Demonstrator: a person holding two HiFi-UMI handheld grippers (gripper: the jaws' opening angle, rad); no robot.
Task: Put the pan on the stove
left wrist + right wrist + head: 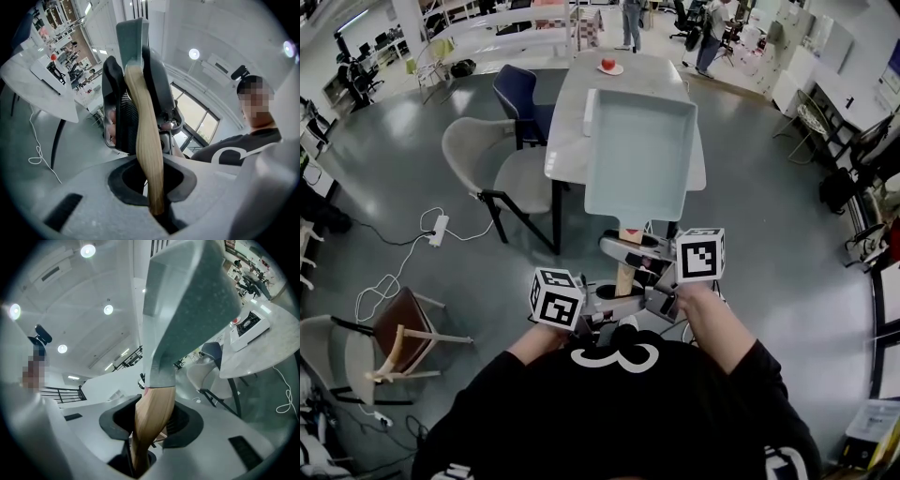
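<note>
head view: i hold the pan (pixel 637 155) out in front of me by its wooden handle (pixel 628 265), one gripper on each side. the pan is square, pale grey-green, with its hollow side turned up toward the head camera. in this view it overlaps the near end of the white table (pixel 572 141).

left gripper (pixel 152 180): the jaws are drawn almost together, clamped on the thin edge of the wooden handle, which runs up between them to the pan's socket. in the head view this gripper (pixel 619 302) takes the handle at the end nearer my body, and its marker cube (pixel 558 298) sits by my left hand.

right gripper (pixel 150 420): the jaws stand about half apart and grip the broad face of the same handle. the speckled underside of the pan rises above them. in the head view this gripper (pixel 623 248) holds the handle closer to the pan, and its marker cube (pixel 700 255) is beside it.

stove (pixel 248 326): a flat white unit with a dark panel lies on the table, well apart from the pan in the right gripper view. the pan is in the air and not on it.

surroundings: a plate with a red fruit (pixel 609 66) sits at the far end of the table. a grey chair (pixel 487 164) and a blue chair (pixel 520 94) stand at the table's left side. a power strip (pixel 439 230) lies on the floor.
</note>
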